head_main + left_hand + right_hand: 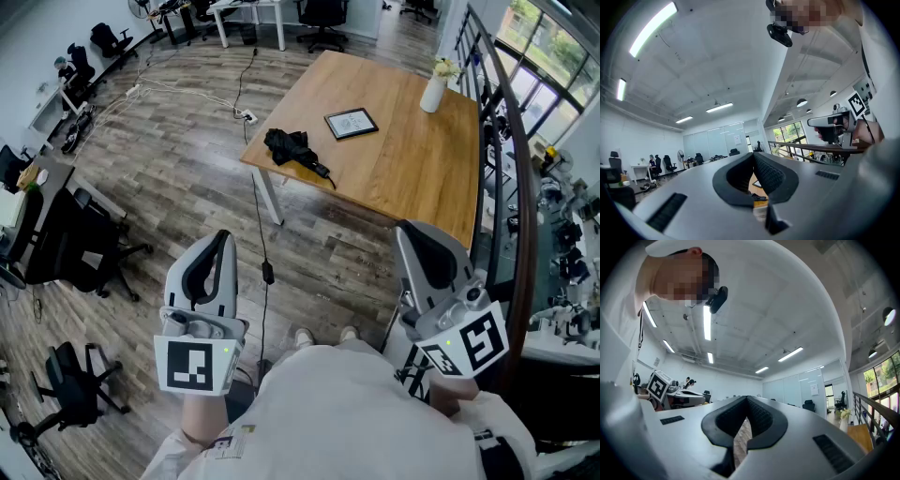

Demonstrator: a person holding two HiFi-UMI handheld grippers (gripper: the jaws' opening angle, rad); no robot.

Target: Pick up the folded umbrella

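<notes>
Head view: person is standing back on the wood floor (pixel 187 159), and the folded umbrella (pixel 296 150) is lying on the near left corner of the wooden table (pixel 412 159), well away from both grippers.
Umbrella axis: it's running diagonally, bunched black fabric up-left and the thin handle end trailing down-right along the table's near edge.
Other stuff on the table: a tablet (pixel 351 123) is sitting just beyond the umbrella, and a white vase (pixel 434 91) is standing at the far right corner.
Left gripper (pixel 223 238): it's pointing forward with its jaws closed, tips meeting, nothing held. The left gripper view is showing the same, with just a bit of table peeking through the hole behind the tips.
Right gripper (pixel 406 231): it's also sitting fully closed and empty, tilting slightly up. Only floor is showing in its slot.
Which is nearer: I'm guessing left, since the umbrella is lying ahead and a bit closer to that side.
Next move: looking like walking up, opening the jaws, and coming in across that diagonal.
</notes>
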